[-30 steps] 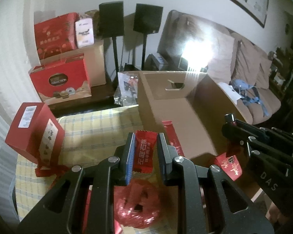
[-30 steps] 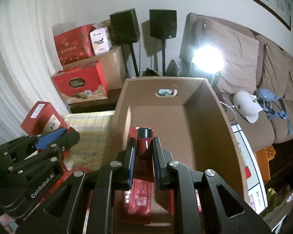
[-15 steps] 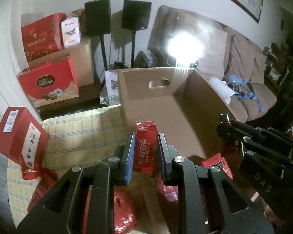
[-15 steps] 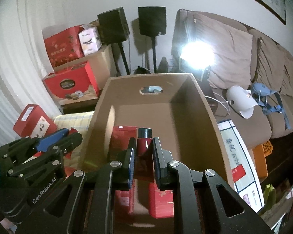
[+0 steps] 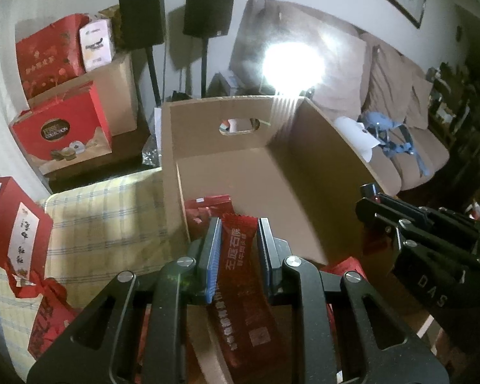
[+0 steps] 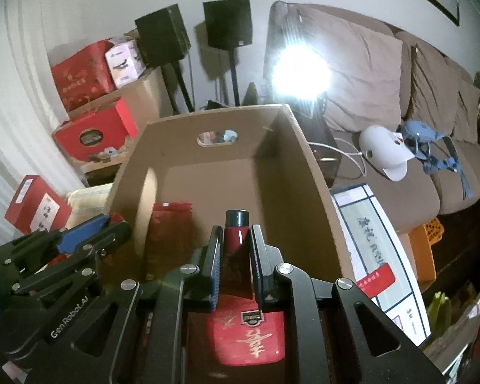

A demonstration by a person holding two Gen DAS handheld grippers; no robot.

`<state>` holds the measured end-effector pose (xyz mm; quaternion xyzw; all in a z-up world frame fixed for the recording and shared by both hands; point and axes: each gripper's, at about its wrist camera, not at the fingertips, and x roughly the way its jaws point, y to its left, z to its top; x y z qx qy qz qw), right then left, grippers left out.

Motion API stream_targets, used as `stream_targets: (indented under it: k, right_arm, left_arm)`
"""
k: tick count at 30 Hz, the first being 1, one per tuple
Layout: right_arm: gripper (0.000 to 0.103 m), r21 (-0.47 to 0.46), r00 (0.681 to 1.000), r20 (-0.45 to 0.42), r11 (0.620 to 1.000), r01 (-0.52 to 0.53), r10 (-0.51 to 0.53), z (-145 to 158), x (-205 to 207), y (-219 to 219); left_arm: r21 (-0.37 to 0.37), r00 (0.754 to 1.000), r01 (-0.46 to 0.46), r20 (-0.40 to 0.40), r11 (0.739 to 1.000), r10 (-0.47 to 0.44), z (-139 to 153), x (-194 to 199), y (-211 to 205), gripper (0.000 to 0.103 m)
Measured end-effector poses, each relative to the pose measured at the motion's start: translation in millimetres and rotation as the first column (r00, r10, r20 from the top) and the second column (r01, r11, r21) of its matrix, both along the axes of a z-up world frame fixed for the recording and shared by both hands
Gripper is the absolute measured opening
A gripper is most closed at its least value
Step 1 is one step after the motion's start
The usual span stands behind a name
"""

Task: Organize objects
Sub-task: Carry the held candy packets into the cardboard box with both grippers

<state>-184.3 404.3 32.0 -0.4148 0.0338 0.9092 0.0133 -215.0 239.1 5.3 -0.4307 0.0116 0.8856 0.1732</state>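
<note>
My left gripper [image 5: 239,228] is shut on a red snack bar wrapper [image 5: 241,265] with white lettering, held upright over the near left corner of an open cardboard box [image 5: 316,147]. Red packets [image 5: 204,208] lie inside against the box's left wall. My right gripper [image 6: 236,233] is shut on the neck of a red bottle [image 6: 235,240] with a dark cap, above the box floor [image 6: 227,179]; its red body with gold writing [image 6: 249,336] hangs below the fingers. A dark red pouch [image 6: 168,224] leans inside the box. Each gripper shows in the other's view: the right gripper [image 5: 377,204], the left gripper [image 6: 112,227].
A yellow checked cloth [image 5: 105,211] covers the table left of the box, with a red gift box [image 5: 12,220] on it. Red cartons [image 5: 60,131] and two speakers on stands [image 5: 208,12] stand behind. A brown sofa [image 6: 384,73] and a bright lamp [image 6: 300,73] are at the right.
Both grippers have moved forward and slightly down over the cardboard box, each keeping its grip. The box now fills more of both views.
</note>
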Motion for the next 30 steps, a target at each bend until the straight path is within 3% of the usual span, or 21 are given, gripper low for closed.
stream_targets:
  k: [21,30]
  right_arm:
    - [0.015,-0.036,0.992,0.123,0.999,0.017,-0.012,-34.9,-28.1,27.0]
    - [0.015,-0.032,0.97,0.243,0.999,0.001,0.007,-49.8,-49.8,23.1]
  left_arm:
    - [-0.012,0.985,0.016,0.17,1.0,-0.014,-35.8,-26.6,26.7,0.02]
    - [-0.065,0.964,0.044,0.266,0.997,-0.025,-47.5,-41.0,44.8,0.02]
